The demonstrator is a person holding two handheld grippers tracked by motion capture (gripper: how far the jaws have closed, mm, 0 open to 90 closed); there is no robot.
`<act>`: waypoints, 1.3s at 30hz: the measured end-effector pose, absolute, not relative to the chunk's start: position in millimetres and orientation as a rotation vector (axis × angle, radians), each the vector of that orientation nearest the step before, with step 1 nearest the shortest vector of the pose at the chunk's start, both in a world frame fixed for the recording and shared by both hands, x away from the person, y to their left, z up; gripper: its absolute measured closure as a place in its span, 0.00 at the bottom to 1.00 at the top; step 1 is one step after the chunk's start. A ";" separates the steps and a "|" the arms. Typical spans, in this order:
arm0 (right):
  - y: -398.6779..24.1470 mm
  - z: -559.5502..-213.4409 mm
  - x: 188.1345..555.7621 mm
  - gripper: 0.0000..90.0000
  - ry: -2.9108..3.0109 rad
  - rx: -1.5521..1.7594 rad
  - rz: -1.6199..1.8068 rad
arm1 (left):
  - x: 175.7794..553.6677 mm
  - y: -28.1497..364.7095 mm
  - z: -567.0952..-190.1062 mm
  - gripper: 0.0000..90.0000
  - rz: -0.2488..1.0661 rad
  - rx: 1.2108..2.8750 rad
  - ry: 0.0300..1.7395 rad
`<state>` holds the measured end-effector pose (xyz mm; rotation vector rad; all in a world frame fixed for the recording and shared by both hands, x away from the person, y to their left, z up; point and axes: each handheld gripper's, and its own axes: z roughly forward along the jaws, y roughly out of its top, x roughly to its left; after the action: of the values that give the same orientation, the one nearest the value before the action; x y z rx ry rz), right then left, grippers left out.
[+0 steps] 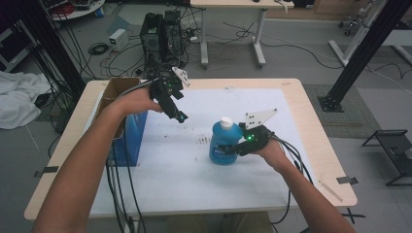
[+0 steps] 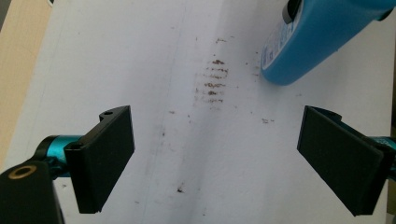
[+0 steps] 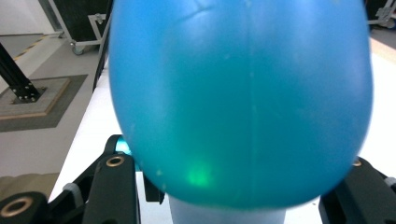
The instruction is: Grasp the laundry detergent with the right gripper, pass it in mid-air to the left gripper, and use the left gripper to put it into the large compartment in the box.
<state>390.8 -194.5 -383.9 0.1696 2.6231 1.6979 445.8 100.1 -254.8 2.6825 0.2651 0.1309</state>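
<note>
While I hold steady, my left gripper hangs at upper left of centre in the high view, jaws wide apart with nothing between; right of centre, my right gripper clamps the blue plastic bottle with a white cap, upright on the white table sheet.

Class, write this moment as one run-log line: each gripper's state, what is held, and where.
right gripper: shut on blue bottle | bottle: upright on white sheet | left gripper: open, nothing between its jaws, above sheet
</note>
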 end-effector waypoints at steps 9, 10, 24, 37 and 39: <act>-206.7 -361.7 389.0 0.50 2.601 0.171 1.705 | 430.9 95.9 -243.6 0.12 0.118 2.672 0.239; -206.8 -358.8 388.5 0.50 2.601 0.158 1.706 | 429.2 95.4 -241.7 0.12 0.116 2.667 0.233; -211.3 -335.1 375.1 0.50 2.715 0.151 1.622 | 390.4 73.6 -210.4 0.12 0.092 2.711 0.109; -201.3 -326.3 374.3 0.50 2.742 0.074 1.575 | 365.8 42.4 -193.2 0.12 0.068 2.801 0.008; -198.4 -324.0 373.3 0.50 2.748 0.074 1.571 | 363.3 36.3 -191.3 0.12 0.061 2.814 0.000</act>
<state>373.3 -198.4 -324.0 0.0739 2.7485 1.5713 363.3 36.3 -191.3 2.8144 -0.0002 0.0607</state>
